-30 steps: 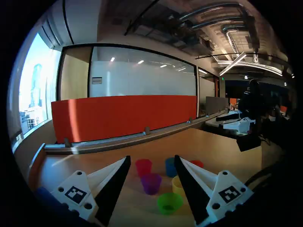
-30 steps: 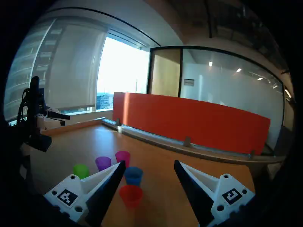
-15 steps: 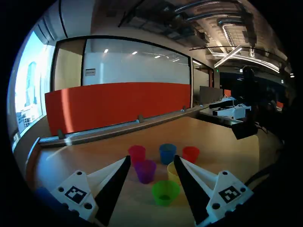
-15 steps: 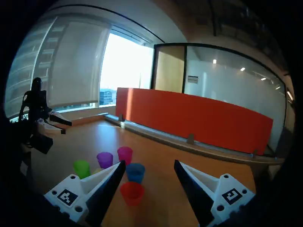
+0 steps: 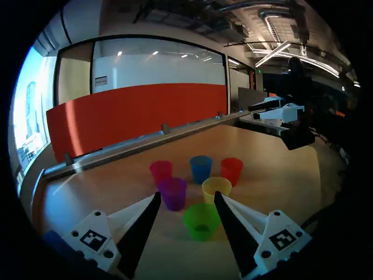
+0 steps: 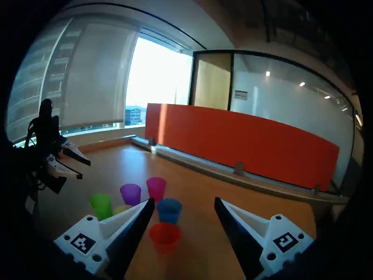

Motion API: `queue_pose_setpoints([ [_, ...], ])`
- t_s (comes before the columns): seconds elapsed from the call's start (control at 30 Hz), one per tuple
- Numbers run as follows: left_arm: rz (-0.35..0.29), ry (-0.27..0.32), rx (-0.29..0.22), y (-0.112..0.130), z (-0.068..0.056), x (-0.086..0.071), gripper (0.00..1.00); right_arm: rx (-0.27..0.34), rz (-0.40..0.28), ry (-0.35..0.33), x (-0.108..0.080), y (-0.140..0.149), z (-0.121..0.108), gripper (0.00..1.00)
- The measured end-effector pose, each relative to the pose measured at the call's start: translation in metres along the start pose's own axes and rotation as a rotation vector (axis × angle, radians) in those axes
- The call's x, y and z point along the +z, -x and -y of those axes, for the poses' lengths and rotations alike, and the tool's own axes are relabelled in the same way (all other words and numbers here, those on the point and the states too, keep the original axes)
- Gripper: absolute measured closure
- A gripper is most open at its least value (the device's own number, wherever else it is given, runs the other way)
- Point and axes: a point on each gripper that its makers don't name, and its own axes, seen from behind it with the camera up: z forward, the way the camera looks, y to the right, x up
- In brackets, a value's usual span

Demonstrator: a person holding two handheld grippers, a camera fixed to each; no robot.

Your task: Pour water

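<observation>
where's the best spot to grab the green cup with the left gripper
Take the green cup across its side wall, just under the rim, with the left gripper coming level from the near side. It stands upright and tapers downward, so a high grip should slip less. The yellow cup crowds its far side; the open jaws face it.

The same cups [image 5: 217,186] on the tabletop [image 5: 279,177] were viewed closely, slightly downward, from two different sides.
</observation>
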Motion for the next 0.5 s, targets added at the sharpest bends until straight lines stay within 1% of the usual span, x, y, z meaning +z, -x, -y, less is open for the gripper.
queue_pose_setpoints([
  [0.3, 0.072, 0.049, 0.044, 0.031, -0.016, 0.012, 0.16, -0.002, 0.017, -0.008, 0.007, 0.007, 0.002, 0.00],
  [0.5, 0.119, 0.077, 0.054, 0.051, -0.026, 0.017, 0.16, -0.001, 0.024, -0.014, 0.011, 0.009, 0.003, 0.01],
])
